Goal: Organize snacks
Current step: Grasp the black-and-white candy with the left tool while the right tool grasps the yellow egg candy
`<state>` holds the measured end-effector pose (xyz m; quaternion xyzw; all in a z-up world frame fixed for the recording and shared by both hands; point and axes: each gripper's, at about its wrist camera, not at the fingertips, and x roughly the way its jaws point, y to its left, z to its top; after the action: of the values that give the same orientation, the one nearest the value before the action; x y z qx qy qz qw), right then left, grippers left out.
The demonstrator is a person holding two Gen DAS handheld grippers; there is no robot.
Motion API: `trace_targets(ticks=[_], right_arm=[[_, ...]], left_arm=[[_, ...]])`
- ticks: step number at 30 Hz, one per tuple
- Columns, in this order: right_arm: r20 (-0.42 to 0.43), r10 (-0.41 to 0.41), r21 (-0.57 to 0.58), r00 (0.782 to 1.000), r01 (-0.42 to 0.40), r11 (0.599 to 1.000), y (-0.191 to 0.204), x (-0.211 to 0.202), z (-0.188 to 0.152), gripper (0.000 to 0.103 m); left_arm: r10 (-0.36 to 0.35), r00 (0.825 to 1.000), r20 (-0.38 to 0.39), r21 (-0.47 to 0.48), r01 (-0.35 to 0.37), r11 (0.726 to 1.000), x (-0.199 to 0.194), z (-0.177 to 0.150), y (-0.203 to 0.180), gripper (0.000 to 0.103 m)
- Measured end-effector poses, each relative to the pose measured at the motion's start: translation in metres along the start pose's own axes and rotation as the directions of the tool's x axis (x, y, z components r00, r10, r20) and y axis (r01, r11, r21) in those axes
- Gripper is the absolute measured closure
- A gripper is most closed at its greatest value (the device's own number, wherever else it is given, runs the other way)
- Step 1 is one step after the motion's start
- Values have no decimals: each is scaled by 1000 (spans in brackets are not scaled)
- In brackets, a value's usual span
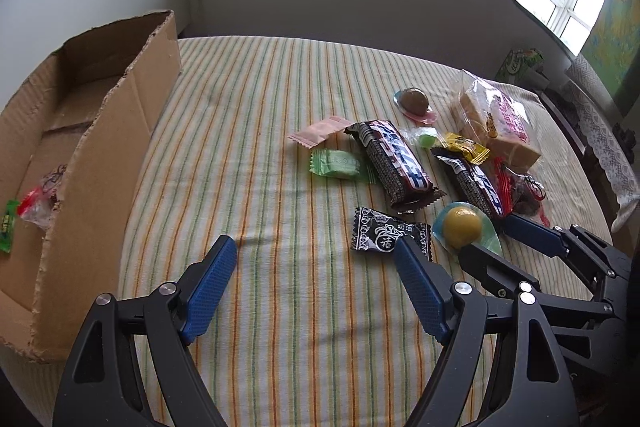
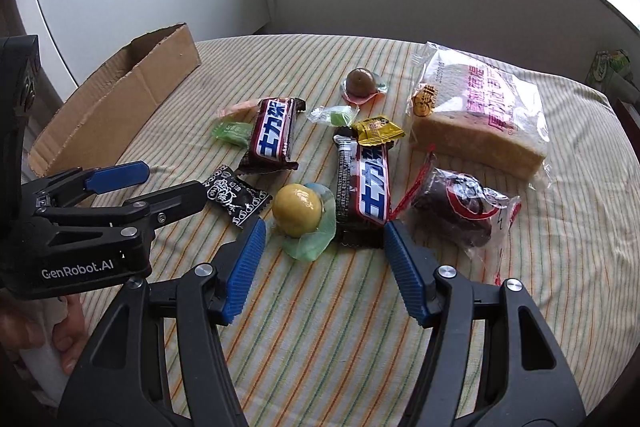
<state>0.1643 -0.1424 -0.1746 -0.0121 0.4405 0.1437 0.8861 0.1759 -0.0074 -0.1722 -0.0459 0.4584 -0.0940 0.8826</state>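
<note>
Torn brown cardboard box (image 1: pixel 100 131) cut off at left edge; inside, a red-and-clear wrapped snack (image 1: pixel 38 205) and green packet (image 1: pixel 9 225), partly hidden by its wall. Left gripper (image 1: pixel 314 259) and right gripper (image 2: pixel 324 243) both released, nothing btwn pads.

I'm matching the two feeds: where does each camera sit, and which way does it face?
Left wrist: on the left gripper, looking down over the striped cloth; box left, right gripper at the right edge.
Right wrist: on the right gripper, facing the snacks; left gripper and a hand at left.
Shared: yellow ball, both chocolate bars, box.
</note>
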Motion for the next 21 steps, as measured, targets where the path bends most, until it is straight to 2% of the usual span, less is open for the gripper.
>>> trace_targets(ticks=[4, 8, 10, 11, 17, 19, 21], right_arm=[[-23, 10, -27, 1000, -11, 1000, 10, 4, -1, 38], [-32, 13, -25, 999, -14, 1000, 11, 14, 4, 38], [-32, 16, -30, 999, -17, 999, 11, 18, 8, 49], [-35, 3, -38, 999, -4, 999, 10, 21, 11, 67], [-34, 26, -47, 999, -28, 999, 5, 21, 11, 71], [-28, 27, -38, 999, -28, 999, 0, 15, 7, 76], [-24, 21, -22, 999, -22, 1000, -7, 8, 2, 77]], left_arm=[[1, 1000, 0, -25, -1, 1000, -13, -11, 11, 22], [-32, 999, -6, -42, 32, 999, -20, -14, 18, 22], [-44, 999, -6, -35, 43, 998, -19, -14, 16, 22], [-48, 999, -8, -34, 48, 998, -19, -13, 15, 22], [-74, 997, -19, -34, 74, 997, -7, -4, 1, 22], [-72, 997, -24, -25, 72, 997, -3, -2, -3, 22], [-79, 997, -26, -12, 78, 997, 0, 1, -10, 22]])
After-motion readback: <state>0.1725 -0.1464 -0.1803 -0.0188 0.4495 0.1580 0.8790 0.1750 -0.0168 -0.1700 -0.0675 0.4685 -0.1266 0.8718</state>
